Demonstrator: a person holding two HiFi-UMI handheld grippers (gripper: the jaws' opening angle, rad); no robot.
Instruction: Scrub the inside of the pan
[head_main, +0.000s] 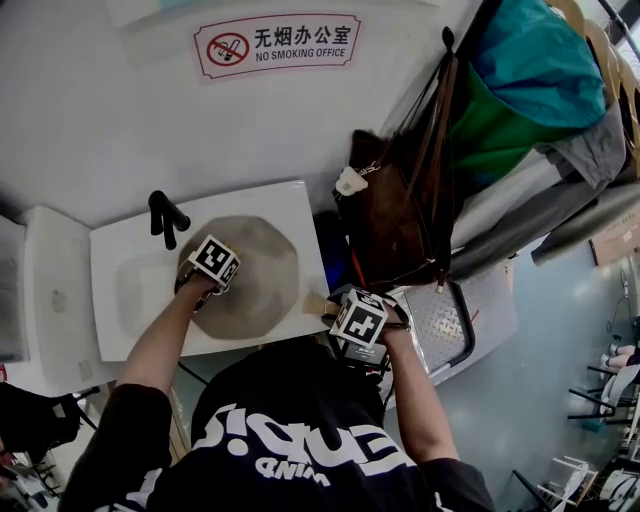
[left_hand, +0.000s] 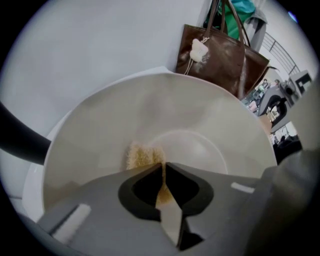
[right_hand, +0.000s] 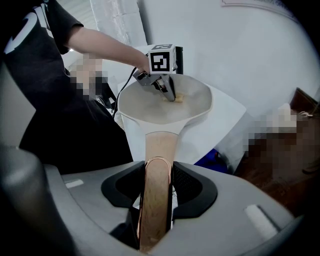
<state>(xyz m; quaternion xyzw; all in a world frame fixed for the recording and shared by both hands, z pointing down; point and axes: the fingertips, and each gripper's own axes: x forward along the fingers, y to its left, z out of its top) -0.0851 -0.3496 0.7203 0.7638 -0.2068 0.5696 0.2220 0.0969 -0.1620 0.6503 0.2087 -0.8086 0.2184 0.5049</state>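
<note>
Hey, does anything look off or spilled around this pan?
Nothing spilled or damaged. The pan rests on the sink, handle in the right tongs, sponge in the left tongs. Only a brown bag hangs oddly close beside it.

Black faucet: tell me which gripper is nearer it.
Left. The left gripper, holding the sponge, is in the pan beside the black faucet; the right gripper holds the pan handle opposite.

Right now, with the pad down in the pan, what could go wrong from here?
1. The left gripper grips the yellow scrub pad by one end; pressing hard could pull it free.
2. The pan is held only by the right gripper clamped on its wooden handle; sideways scrubbing might twist it on the white sink.
3. The brown bag hangs close beside; splashes might reach it.
</note>
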